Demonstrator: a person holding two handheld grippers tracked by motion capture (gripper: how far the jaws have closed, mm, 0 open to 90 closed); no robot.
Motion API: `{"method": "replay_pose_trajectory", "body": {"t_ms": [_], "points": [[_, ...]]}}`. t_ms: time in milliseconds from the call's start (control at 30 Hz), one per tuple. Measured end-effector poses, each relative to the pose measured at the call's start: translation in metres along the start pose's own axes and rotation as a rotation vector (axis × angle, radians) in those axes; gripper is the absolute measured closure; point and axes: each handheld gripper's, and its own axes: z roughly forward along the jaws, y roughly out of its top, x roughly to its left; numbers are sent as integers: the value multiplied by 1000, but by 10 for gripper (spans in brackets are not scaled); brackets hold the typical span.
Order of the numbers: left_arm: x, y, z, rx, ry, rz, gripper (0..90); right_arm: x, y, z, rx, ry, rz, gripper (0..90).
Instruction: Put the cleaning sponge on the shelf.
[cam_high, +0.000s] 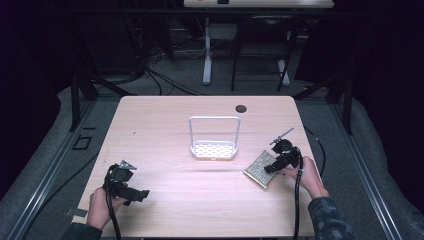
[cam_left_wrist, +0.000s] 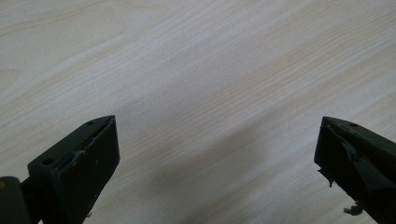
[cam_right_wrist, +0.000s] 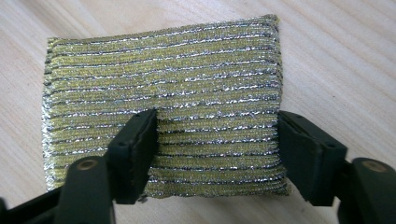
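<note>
Nearest the person, the left gripper (cam_high: 131, 192) rests low at the table's front left corner, its jaws spread wide over bare wood and holding nothing. On the other side, the right gripper (cam_right_wrist: 217, 149) is at the scouring sponge (cam_right_wrist: 163, 102), a flat pad of yellow-green and silver ribbed threads lying on the table's right part, just right of the rack. The jaws stand apart across the pad's near portion: one presses onto its top face left of centre, the other sits at its right edge, and they have not closed on it. To grip well, I would judge that the inner jaw should slide off the face to the pad's edge, or the gripper should tip down, so both pads squeeze the sponge's sides rather than skid across its slick weave. Beyond it, at mid-table, stands a white sponge rack (cam_high: 214, 149) with a perforated tray and tall wire hoop, the likely destination. The pale wooden table (cam_high: 165, 115) has a dark grommet (cam_high: 241, 108) near its far edge; behind are grey carpet, trailing cables and another desk's legs in a dim room.
</note>
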Motion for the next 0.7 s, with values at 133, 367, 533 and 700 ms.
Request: {"method": "replay_pose_trajectory", "body": {"t_ms": [133, 367, 533, 700], "points": [[-1, -1, -1, 0, 1, 0, 2, 2, -2, -1, -8, 6, -4, 468], [0, -1, -1, -1, 3, 4, 3, 9, -6, -3, -37, 23, -14, 612], [-1, -1, -2, -7, 1, 0, 3, 14, -9, -8, -65, 28, 11, 622], [-1, -1, -4, -21, 8, -4, 3, 15, -14, -20, -94, 23, 42, 621]]}}
